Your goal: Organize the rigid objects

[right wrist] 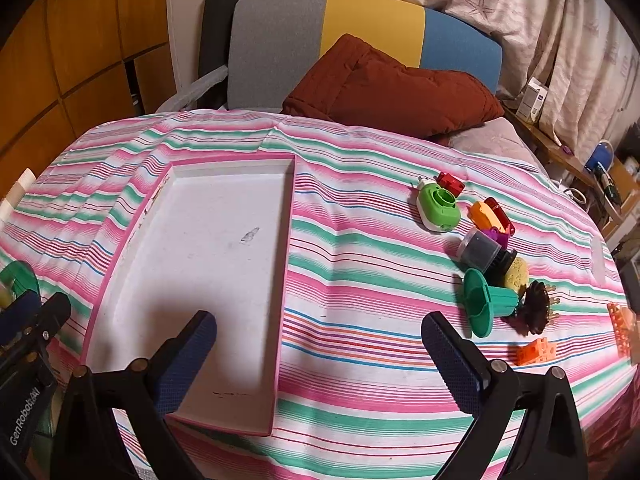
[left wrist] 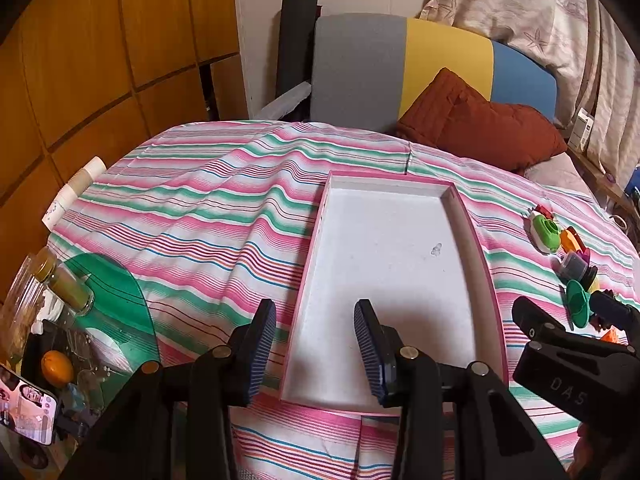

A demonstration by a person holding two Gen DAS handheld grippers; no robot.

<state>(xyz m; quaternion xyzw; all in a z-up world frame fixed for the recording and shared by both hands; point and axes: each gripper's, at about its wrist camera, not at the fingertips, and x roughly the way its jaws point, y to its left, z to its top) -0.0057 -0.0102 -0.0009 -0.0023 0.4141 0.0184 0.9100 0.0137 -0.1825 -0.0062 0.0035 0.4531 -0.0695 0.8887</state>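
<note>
Left claw is spread and empty, straddling the near left rim of the white tray. Right claw is spread wide, empty, over bare striped cloth between the tray's right edge and the toy cluster on the worktop.

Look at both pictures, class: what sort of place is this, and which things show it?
Probably a lived-in room at home, not a lab: a table under a striped tablecloth, a chair with a rust-red cushion, patterned curtains and wooden cupboard doors.
</note>
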